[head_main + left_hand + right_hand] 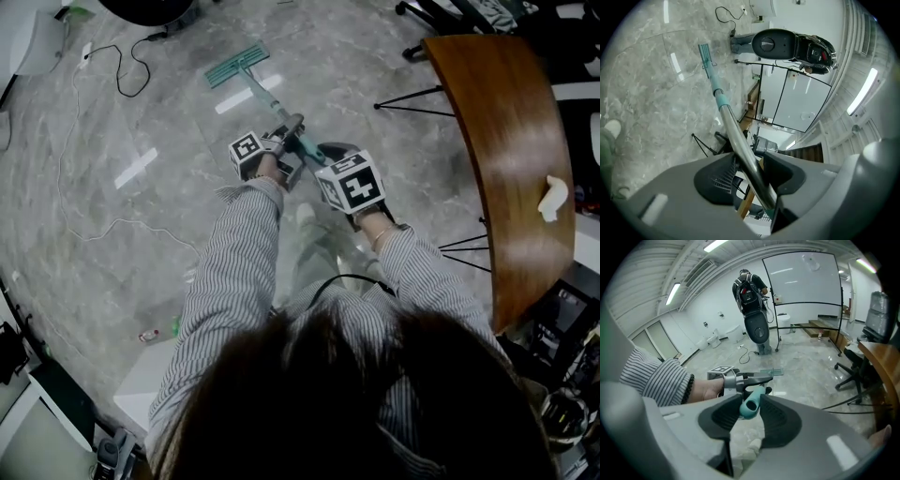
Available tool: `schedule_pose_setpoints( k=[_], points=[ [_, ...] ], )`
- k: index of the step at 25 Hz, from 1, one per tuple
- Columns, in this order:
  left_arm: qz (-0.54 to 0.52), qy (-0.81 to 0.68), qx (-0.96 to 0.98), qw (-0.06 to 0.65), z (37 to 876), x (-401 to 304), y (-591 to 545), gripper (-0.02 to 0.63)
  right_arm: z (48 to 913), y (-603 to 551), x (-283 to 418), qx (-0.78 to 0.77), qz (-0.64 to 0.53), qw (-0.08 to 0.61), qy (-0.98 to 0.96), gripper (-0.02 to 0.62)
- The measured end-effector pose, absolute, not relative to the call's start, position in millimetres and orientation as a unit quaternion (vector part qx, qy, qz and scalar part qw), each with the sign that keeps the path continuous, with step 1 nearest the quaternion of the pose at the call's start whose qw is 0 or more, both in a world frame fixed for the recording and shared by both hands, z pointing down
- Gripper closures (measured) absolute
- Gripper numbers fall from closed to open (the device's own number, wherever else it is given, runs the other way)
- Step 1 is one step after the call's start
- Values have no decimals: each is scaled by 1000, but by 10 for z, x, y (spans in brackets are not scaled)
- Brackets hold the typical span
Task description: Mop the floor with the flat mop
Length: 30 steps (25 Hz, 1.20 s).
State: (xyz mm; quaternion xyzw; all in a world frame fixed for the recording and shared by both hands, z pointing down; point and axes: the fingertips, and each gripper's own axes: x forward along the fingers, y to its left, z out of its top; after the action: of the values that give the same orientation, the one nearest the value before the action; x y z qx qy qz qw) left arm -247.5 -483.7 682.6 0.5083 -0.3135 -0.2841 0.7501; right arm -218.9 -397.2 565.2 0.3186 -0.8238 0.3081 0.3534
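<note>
Left claw [751, 174]: jaws clamped on the flat mop's metal shaft [737, 140], which runs diag. btw both pads from low centre to upper left of the left gripper view. Mop head [705, 54] lies flat on the floor, upper left.

Right claw [750, 409]: jaws closed on the teal grip end [751, 405] of the handle, centre frame. Just beyond it, the left claw [757, 376] sits on the shaft further along, w/ the left hand [704, 391] and striped cuff behind it.

Head view: both claws mid-frame, left claw [286, 139] up-left of right claw [323, 157], close together along the same handle. Shaft slants to upper left; teal mop head [236, 65] rests on the grey marble floor [103, 197] near top centre. Striped sleeves [230, 281] reach in from the bottom.

Further out: black cable [127, 70] looped on the floor upper left. Curved wood table [502, 131] along the right edge, w/ a crumpled white item [555, 198] on top. Parked scooter [753, 310] at top centre of the right gripper view; office chair [851, 367] at right.
</note>
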Motion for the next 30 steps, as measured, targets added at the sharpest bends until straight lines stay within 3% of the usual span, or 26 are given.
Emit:
schedule_pose_setpoints(
  k=[15,21,30],
  points=[
    [-329,-336,461,752,6763,-177,-2088,436,5572,-1285,197,265,306,366,-838,466],
    [-292,-325,471,766,6759,688,-1142,439,5586,-357,1048,241,313,381,-836,463],
    [-277,-292,470,786,6302,1511,-179,437,5070,506,1820,223,363,336,-840,453]
  ],
)
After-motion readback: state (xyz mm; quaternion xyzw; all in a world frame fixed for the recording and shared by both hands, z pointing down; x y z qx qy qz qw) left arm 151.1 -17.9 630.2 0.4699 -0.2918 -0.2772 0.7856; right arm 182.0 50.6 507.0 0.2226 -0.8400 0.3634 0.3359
